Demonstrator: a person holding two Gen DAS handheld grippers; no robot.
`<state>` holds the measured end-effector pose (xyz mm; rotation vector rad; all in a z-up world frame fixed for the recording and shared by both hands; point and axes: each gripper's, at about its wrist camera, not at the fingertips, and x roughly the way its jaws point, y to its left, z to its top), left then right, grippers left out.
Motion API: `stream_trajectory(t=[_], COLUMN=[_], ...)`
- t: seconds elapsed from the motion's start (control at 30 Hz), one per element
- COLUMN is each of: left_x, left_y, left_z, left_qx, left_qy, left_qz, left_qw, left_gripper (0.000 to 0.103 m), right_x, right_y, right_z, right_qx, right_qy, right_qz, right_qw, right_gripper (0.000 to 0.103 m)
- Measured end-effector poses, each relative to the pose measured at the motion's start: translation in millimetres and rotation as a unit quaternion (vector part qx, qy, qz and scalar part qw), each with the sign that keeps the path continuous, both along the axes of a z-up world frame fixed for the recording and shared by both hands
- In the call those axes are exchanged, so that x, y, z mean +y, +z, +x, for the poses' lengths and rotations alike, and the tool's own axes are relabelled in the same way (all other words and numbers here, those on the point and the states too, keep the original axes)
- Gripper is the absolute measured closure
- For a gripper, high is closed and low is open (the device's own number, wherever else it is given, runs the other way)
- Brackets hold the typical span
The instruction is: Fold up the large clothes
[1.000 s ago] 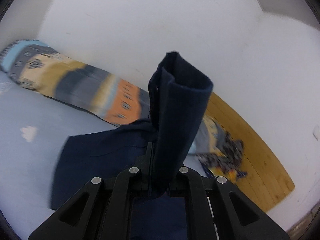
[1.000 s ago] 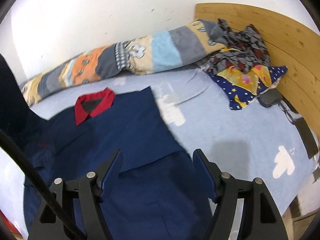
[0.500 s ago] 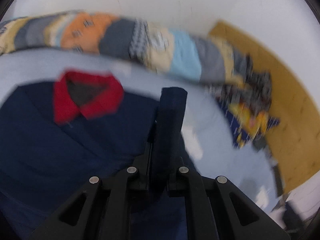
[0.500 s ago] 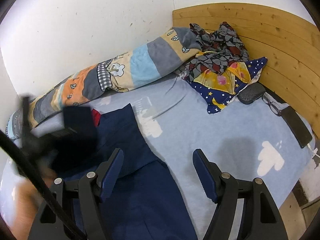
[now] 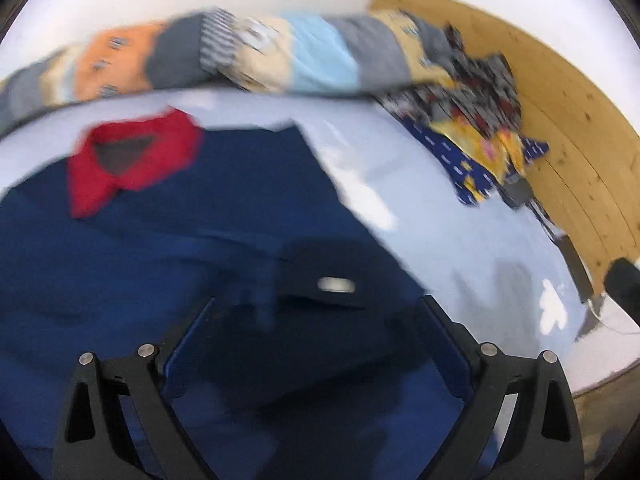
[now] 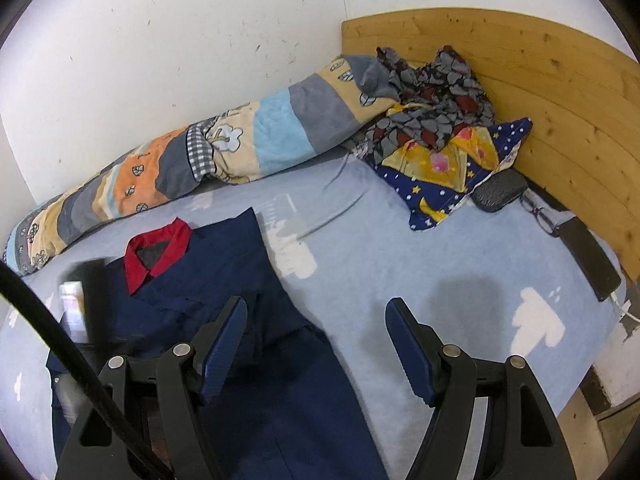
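- Navy shirt (image 6: 224, 280) with red collar (image 6: 160, 250), spread flat on a pale blue bed (image 6: 400, 264), collar toward the wall, hem toward the cameras.
- Long axis running from collar, far and to the left, down to the hem under both wrist views.
- One side already folded inward, judging by the straight right edge and the doubled layer near the middle.
- Folded flap (image 5: 320, 320) lying loose directly below the left tongs (image 5: 316, 344), blurred in that view.
- Left tongs opening wide, nothing pressed between the pads; cloth under them, not gripped.
- Right tongs (image 6: 316, 344) apart and empty, hovering over the shirt's right edge where navy meets bedsheet.
- Left finger of the right tongs above the cloth, right finger above bare sheet; edge lying between the two.
- Left tongs over the shirt's middle, so nearer the body and collar; right tongs nearer the right edge and lower hem.
- Next fold likely lengthwise or hem-to-collar; either way, cloth sits straight ahead and below both tongs.
- Patchwork bolster (image 6: 224, 152) along the wall beyond the collar, well apart from the shirt.
- Crumpled clothes and a starry pillow (image 6: 448, 168) at the wooden headboard (image 6: 560, 92), far right.
- Dark case (image 6: 500, 190), glasses and a phone (image 6: 592, 260) by the headboard, clear of the shirt.
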<state>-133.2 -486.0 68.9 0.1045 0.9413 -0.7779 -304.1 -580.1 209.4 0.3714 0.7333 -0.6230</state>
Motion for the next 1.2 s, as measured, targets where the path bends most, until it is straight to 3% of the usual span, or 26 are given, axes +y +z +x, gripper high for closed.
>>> stream_trajectory(t=[0.1, 0.17, 0.2, 0.3, 0.37, 0.43, 0.53, 0.6, 0.83, 0.9, 0.93, 1.03, 1.2], left_x=[52, 99, 116, 165, 180, 182, 185, 180, 105, 83, 75, 79, 98], left_y=[0, -12, -20, -64, -64, -55, -26, -18, -52, -68, -71, -65, -30], left_z=[27, 49, 57, 77, 67, 60, 59, 67, 92, 95, 95, 93, 42], left_qx=[-0.038, -0.041, -0.033, 0.047, 0.025, 0.009, -0.029, -0.035, -0.019, -0.033, -0.047, -0.052, -0.149], left_qy=[0.054, 0.100, 0.116, 0.139, 0.113, 0.097, 0.112, 0.120, 0.125, 0.125, 0.131, 0.151, 0.141], left_qz=[0.062, 0.101, 0.116, 0.175, 0.171, 0.172, 0.125, 0.116, 0.169, 0.216, 0.222, 0.211, 0.191], left_qw=[0.9959, 0.9890, 0.9859, 0.9736, 0.9785, 0.9803, 0.9854, 0.9853, 0.9775, 0.9678, 0.9650, 0.9644, 0.9599], left_gripper=[0.006, 0.006, 0.006, 0.006, 0.006, 0.006, 0.006, 0.006, 0.006, 0.000, 0.000, 0.000, 0.000], right_x=[2, 5, 7, 10, 11, 9, 7, 8, 15, 18, 19, 18, 31], right_y=[-1, -2, -2, -6, -10, -13, -15, -16, -23, -24, -26, -33, -39], right_z=[2, 3, 4, 9, 11, 13, 12, 14, 22, 25, 28, 32, 40], right_qx=[0.000, -0.001, 0.001, 0.008, 0.012, 0.013, 0.012, 0.014, 0.025, 0.031, 0.036, 0.042, 0.052], right_qy=[0.004, 0.006, 0.007, 0.013, 0.014, 0.014, 0.013, 0.015, 0.032, 0.037, 0.039, 0.046, 0.076], right_qz=[0.007, 0.006, 0.004, 0.003, 0.008, 0.017, 0.027, 0.025, 0.029, 0.018, 0.016, 0.031, 0.036], right_qw=[1.000, 1.000, 1.000, 1.000, 1.000, 1.000, 0.999, 0.999, 0.999, 0.999, 0.998, 0.998, 0.995], right_gripper=[0.027, 0.026, 0.026, 0.026, 0.025, 0.025, 0.025, 0.025, 0.025, 0.025, 0.025, 0.025, 0.024])
